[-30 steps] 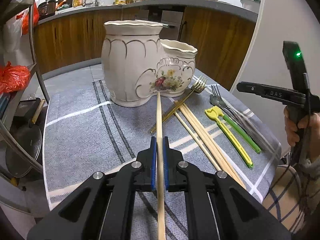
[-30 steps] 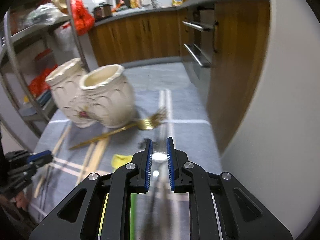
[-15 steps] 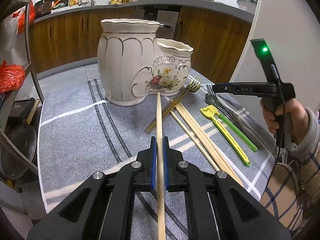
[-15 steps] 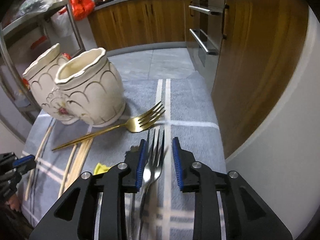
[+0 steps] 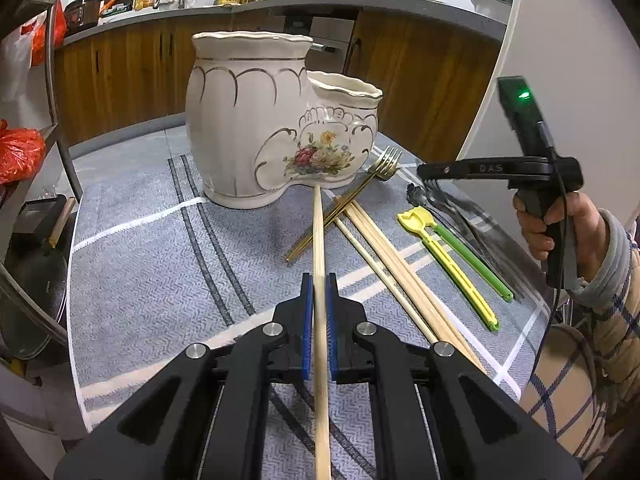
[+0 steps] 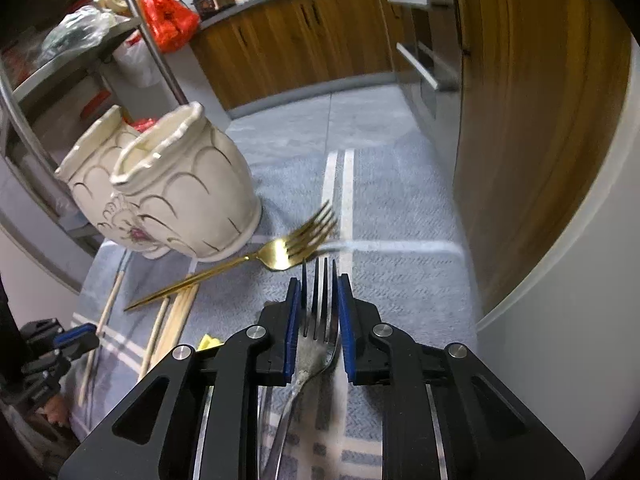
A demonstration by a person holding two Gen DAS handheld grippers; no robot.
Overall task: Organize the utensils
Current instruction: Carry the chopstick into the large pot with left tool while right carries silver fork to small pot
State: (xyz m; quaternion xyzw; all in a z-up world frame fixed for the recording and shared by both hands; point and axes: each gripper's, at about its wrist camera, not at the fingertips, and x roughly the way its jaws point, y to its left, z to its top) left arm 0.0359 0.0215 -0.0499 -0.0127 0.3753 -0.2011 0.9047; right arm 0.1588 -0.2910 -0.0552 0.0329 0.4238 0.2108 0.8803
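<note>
My left gripper (image 5: 319, 280) is shut on a wooden chopstick (image 5: 318, 232) whose tip points at the white floral ceramic holder (image 5: 248, 120). In the right wrist view my right gripper (image 6: 319, 284) is closing on the head of a silver fork (image 6: 318, 344). Its blue pads touch the fork's edges and the tines stick out ahead. In the left wrist view that gripper (image 5: 424, 176) hangs at the right over blurred silver forks (image 5: 448, 204). A gold fork (image 6: 280, 254) lies beside the holder (image 6: 188, 200).
Loose chopsticks (image 5: 392, 264), a yellow utensil (image 5: 452, 268) and a green one (image 5: 472, 260) lie on the grey striped cloth (image 5: 160, 260). A white wall (image 6: 560, 280) and wooden cabinets stand close on the right. A metal rack with red bags is at the left.
My right gripper moved forward over the silver fork, opened around its head, then closed onto it. The left gripper kept still with the chopstick.
</note>
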